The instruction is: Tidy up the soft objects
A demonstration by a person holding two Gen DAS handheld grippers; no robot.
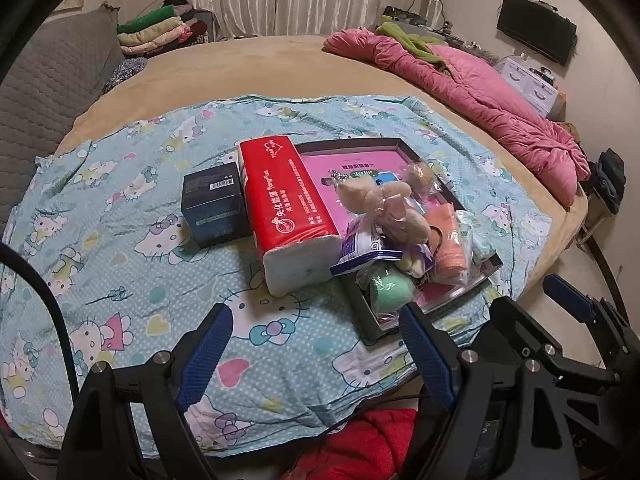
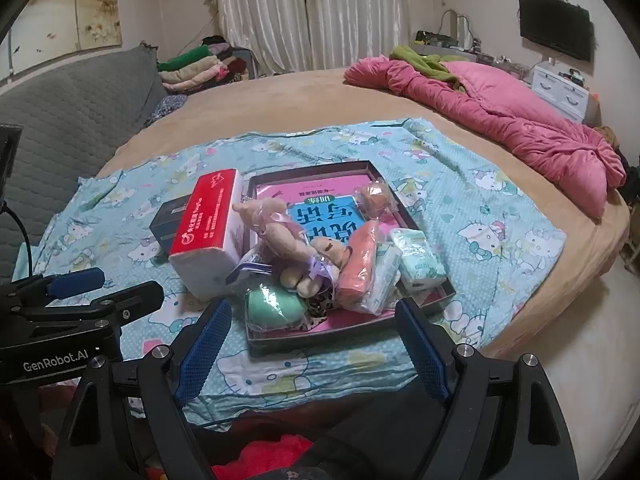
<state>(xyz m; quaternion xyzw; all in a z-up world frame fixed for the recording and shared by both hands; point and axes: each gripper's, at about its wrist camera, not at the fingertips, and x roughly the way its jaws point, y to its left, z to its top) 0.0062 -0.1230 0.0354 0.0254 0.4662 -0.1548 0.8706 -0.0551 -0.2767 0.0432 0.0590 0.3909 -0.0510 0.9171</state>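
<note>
A dark shallow tray (image 2: 304, 342) with a pink book in it lies on a Hello Kitty cloth (image 2: 480, 216) on the bed. In it sit a beige plush bear (image 2: 288, 232), a green sponge (image 2: 272, 306), an orange bagged item (image 2: 360, 264), tissue packs (image 2: 420, 260) and a small bagged ball (image 2: 374, 196). A red tissue pack (image 2: 208, 236) and a dark box (image 1: 214, 204) lie left of the tray. My left gripper (image 1: 316, 354) is open and empty, short of the tray (image 1: 370, 322). My right gripper (image 2: 316, 352) is open and empty at the tray's near edge.
A pink quilt (image 2: 520, 120) lies at the bed's far right. Folded clothes (image 2: 196, 68) and a grey padded headboard (image 2: 80, 120) are at the left. The bed's edge (image 2: 580, 300) drops to the floor on the right. The left gripper shows in the right wrist view (image 2: 80, 300).
</note>
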